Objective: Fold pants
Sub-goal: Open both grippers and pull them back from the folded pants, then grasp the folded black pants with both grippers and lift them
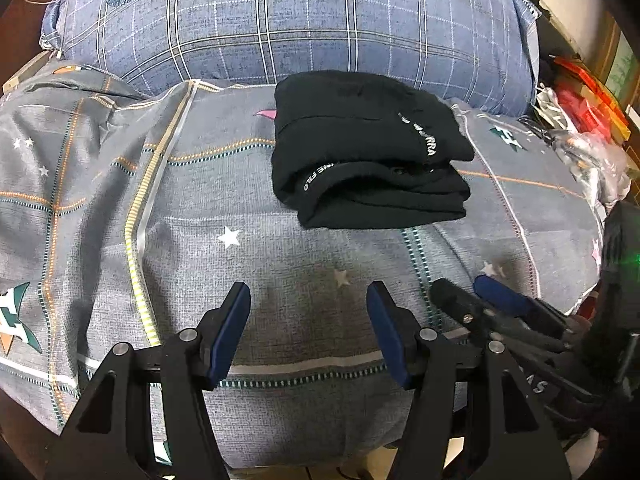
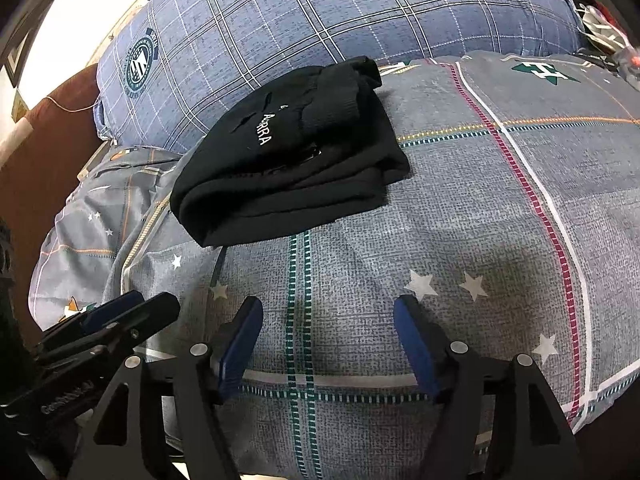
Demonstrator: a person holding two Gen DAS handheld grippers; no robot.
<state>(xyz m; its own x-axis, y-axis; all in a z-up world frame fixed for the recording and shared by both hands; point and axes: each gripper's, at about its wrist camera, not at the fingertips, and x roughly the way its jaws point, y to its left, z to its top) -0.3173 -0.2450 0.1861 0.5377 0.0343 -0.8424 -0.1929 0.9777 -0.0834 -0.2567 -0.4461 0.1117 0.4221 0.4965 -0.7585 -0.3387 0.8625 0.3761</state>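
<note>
The black pants (image 1: pixel 368 156) with white lettering lie folded in a compact stack on the grey patterned bedcover (image 1: pixel 280 264), in front of a blue plaid pillow. They also show in the right wrist view (image 2: pixel 292 160). My left gripper (image 1: pixel 308 300) is open and empty, held above the cover well short of the pants. My right gripper (image 2: pixel 328 316) is open and empty, also short of the pants. Each gripper shows in the other's view: the right one (image 1: pixel 472 292) at the lower right, the left one (image 2: pixel 144 308) at the lower left.
A large blue plaid pillow (image 1: pixel 300 20) lies behind the pants. Cluttered bags and red items (image 1: pixel 580 120) sit at the bed's right side. A brown headboard or wall (image 2: pixel 44 152) is at the left. The cover's front edge (image 2: pixel 320 456) is just below the grippers.
</note>
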